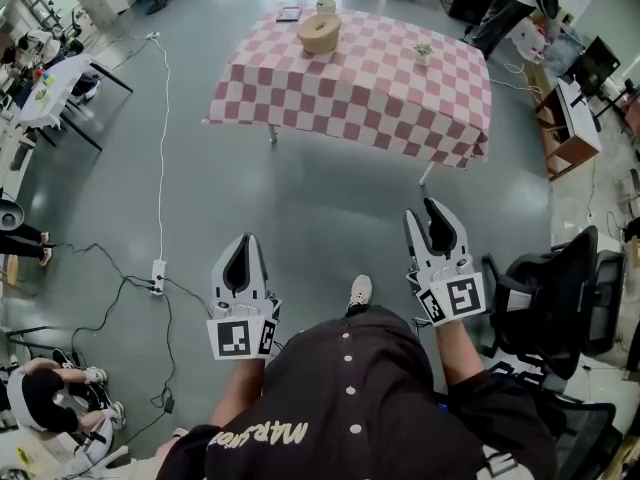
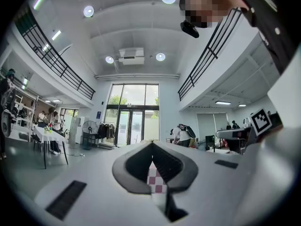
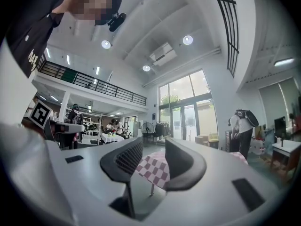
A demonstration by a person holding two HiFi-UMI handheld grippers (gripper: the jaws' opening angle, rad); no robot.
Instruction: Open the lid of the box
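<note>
Low in the frame, both hands point their tongs forward, in front of the person's black buttoned shirt point(image 1: 350, 398). The left tongs point(image 1: 243, 240) are closed tip to tip and empty. The right tongs point(image 1: 421, 210) stand narrowly apart with nothing between them. The round tan lidded box point(image 1: 319, 32) sits at upper middle on the pink-and-white checked desk point(image 1: 400, 98), well apart from both. Pale upside-down lettering on the shirt is only partly legible.

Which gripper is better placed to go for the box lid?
Right, narrowly. The right gripper is held further forward with its jaws apart; the left gripper is shut. Both are well short of the table, where the box sits.
</note>
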